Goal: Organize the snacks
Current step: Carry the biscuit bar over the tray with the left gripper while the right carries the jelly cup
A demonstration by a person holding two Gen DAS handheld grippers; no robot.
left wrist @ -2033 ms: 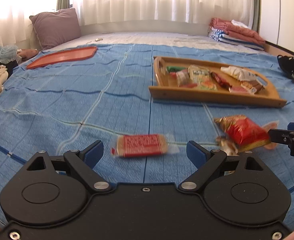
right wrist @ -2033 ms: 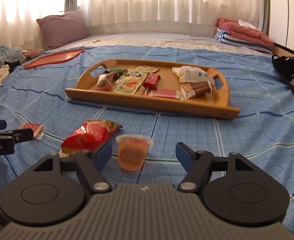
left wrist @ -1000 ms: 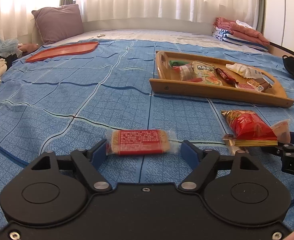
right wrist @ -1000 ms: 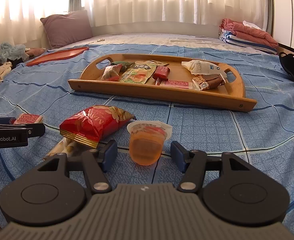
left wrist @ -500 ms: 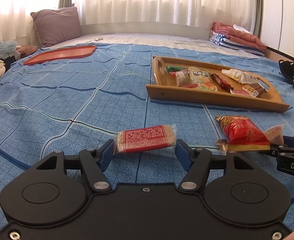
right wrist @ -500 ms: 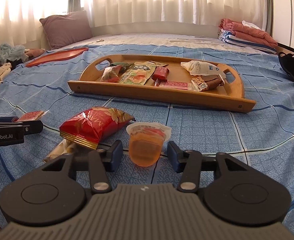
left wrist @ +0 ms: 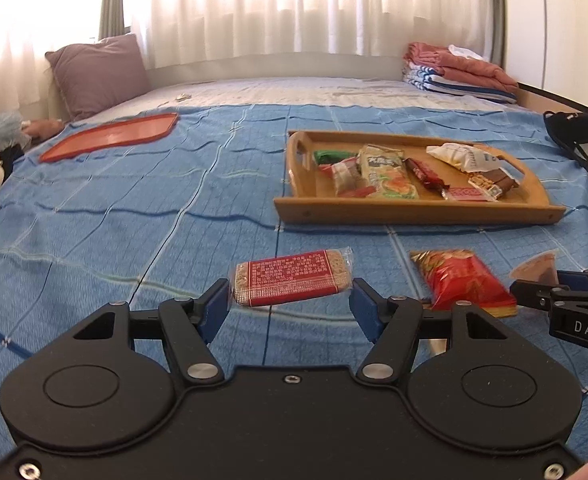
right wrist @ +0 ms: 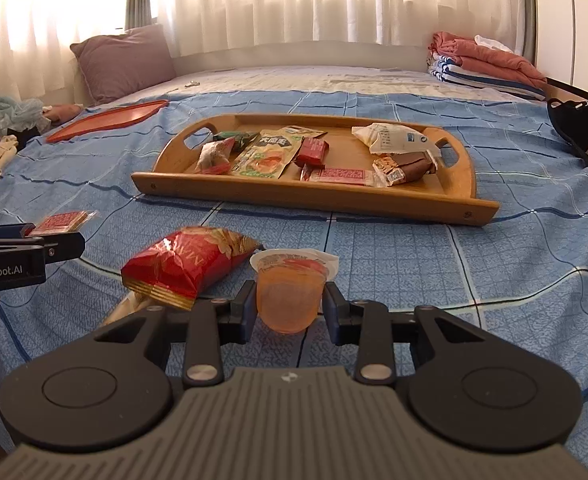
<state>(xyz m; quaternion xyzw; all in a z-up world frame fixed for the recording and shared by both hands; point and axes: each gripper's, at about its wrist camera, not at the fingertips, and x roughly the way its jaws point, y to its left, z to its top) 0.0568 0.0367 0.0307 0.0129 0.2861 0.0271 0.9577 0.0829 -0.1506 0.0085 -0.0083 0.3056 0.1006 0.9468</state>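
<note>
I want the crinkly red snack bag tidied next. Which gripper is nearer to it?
Right. The right gripper, clamping the orange jelly cup, sits beside the bag; the left gripper holds the red-labelled cracker packet farther off.

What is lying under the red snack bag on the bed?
A pale wrapped stick pokes out from beneath the red snack bag; the bag covers the rest, so its kind is unclear.

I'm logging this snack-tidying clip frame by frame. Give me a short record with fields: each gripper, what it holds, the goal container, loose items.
left gripper: jaws shut on the red cracker pack, held by its ends
right gripper: jaws just closing, shut on the orange jelly cup
goal container: wooden tray on the blue bedspread, already holding several snacks
loose items: red snack bag beside the jelly cup
elsewhere: orange tray, far left
</note>
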